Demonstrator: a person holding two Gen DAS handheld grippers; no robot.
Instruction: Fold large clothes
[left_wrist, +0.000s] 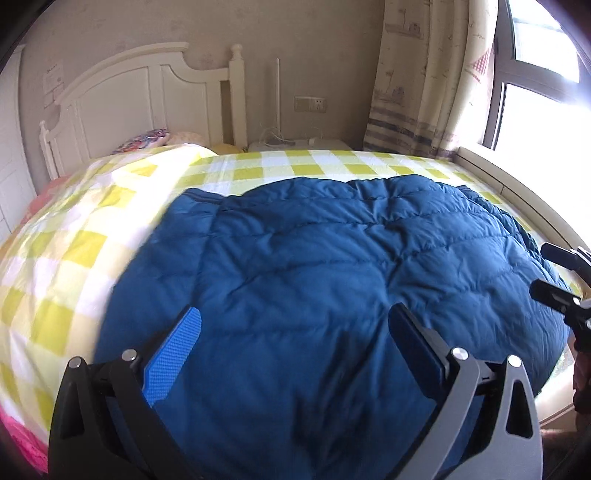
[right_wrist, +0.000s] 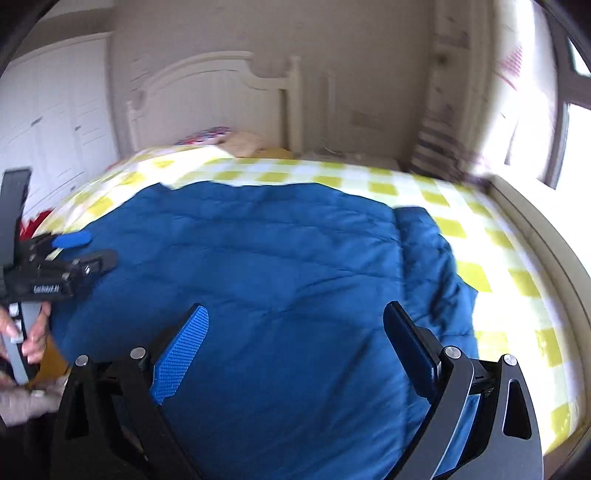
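Note:
A large blue quilted down coat (left_wrist: 303, 266) lies spread flat on a bed with a yellow-and-white checked sheet (left_wrist: 66, 251). It also shows in the right wrist view (right_wrist: 258, 266), with a sleeve or side part (right_wrist: 432, 266) bunched along its right edge. My left gripper (left_wrist: 295, 325) is open and empty, hovering above the coat's near part. My right gripper (right_wrist: 295, 325) is open and empty too, above the coat's near right part. The right gripper shows at the right edge of the left wrist view (left_wrist: 554, 273). The left gripper shows at the left of the right wrist view (right_wrist: 88, 249).
A white headboard (left_wrist: 147, 96) stands at the far end with pillows (left_wrist: 147, 142) below it. A white nightstand (left_wrist: 295, 144) with cables, a patterned curtain (left_wrist: 424, 74) and a bright window (left_wrist: 546, 92) are at the far right. White wardrobe doors (right_wrist: 48, 122) stand at the left.

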